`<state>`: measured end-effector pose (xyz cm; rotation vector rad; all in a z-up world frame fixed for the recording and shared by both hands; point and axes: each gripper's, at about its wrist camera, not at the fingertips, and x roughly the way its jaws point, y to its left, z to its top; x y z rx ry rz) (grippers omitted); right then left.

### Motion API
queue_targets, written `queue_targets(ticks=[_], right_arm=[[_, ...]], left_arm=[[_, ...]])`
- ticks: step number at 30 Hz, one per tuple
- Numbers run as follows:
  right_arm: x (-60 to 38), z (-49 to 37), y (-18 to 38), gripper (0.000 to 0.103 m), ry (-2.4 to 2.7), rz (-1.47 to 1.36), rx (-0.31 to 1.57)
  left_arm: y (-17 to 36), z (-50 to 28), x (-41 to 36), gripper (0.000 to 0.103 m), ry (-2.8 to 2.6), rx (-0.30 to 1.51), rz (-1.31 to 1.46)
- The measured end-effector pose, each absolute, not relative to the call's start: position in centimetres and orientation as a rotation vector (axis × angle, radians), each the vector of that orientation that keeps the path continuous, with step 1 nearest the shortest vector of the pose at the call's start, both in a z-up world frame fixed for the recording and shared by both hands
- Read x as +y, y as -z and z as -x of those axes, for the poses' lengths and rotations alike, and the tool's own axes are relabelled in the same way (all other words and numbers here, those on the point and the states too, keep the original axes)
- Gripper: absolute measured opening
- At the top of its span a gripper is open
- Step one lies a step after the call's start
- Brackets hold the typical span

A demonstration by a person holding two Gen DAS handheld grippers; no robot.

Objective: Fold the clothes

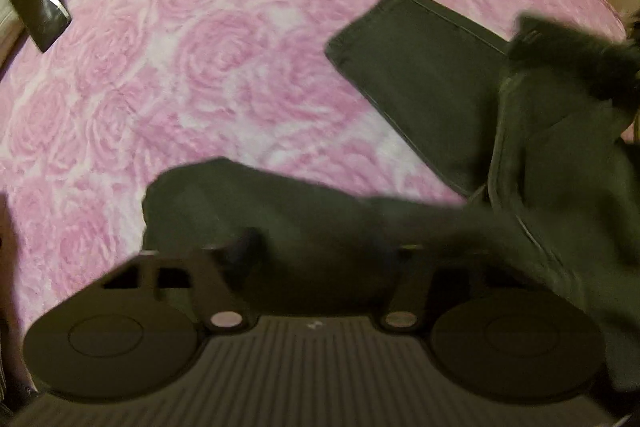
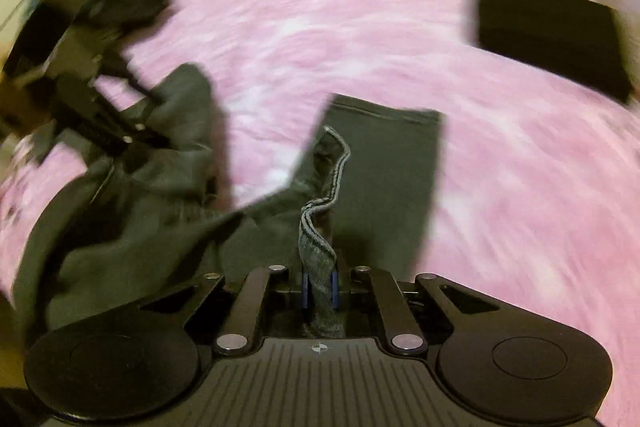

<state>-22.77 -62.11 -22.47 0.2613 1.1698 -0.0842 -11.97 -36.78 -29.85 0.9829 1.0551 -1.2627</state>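
1. Pink rose-patterned bedspread (image 1: 208, 67) covers the bed under your work.
2. Dark trousers (image 1: 424, 75): one leg lies flat on the bedspread, the rest is lifted and bunched.
3. Your right hand-held gripper (image 2: 319, 291): clenched on the trousers' waistband edge (image 2: 320, 227).
4. Your left hand-held gripper (image 1: 316, 247): fingers buried in dark cloth; grip cannot be told.
5. Black phone-like slab (image 1: 40, 11) at the bed's edge.

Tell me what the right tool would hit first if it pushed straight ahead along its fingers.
The right tool, shut on the dark trousers' waistband, points at the trouser leg lying flat just ahead. It would probably meet that cloth first, then the pink bedspread; blur makes depth uncertain.
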Motion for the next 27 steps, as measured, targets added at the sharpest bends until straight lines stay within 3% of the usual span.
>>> queue_targets(ticks=[2, 11, 13, 16, 19, 21, 23, 27], right_arm=[[-60.8, 27.1, 21.3, 0.008, 0.2, -0.334, 1.153], [-49.7, 37.2, 18.1, 0.008, 0.241, -0.458, 1.236], [-49.0, 37.6, 18.8, 0.008, 0.228, -0.474, 1.252], [-48.7, 37.3, 19.5, 0.008, 0.204, -0.466, 1.266], [-49.6, 36.6, 20.0, 0.008, 0.186, -0.45, 1.272], [-50.9, 36.4, 19.9, 0.008, 0.179, -0.444, 1.264], [-51.9, 36.0, 20.0, 0.008, 0.16, -0.45, 1.265], [-52.7, 35.3, 20.5, 0.008, 0.106, -0.43, 1.287]], left_arm=[[29.3, 13.7, -35.4, 0.022, 1.271, 1.071, -0.988], [27.7, 19.4, -24.4, 0.023, 1.335, 1.154, -1.015], [26.1, 18.5, -23.8, 0.035, 1.329, 1.132, -0.971], [23.4, 16.0, -25.1, 0.04, 1.333, 1.104, -0.887], [20.4, 14.6, -26.7, 0.056, 1.346, 1.033, -0.867], [18.6, 13.6, -27.6, 0.06, 1.361, 1.034, -0.843], [17.8, 13.0, -28.2, 0.074, 1.356, 1.03, -0.83], [19.1, 11.5, -30.0, 0.084, 1.351, 1.105, -0.838]])
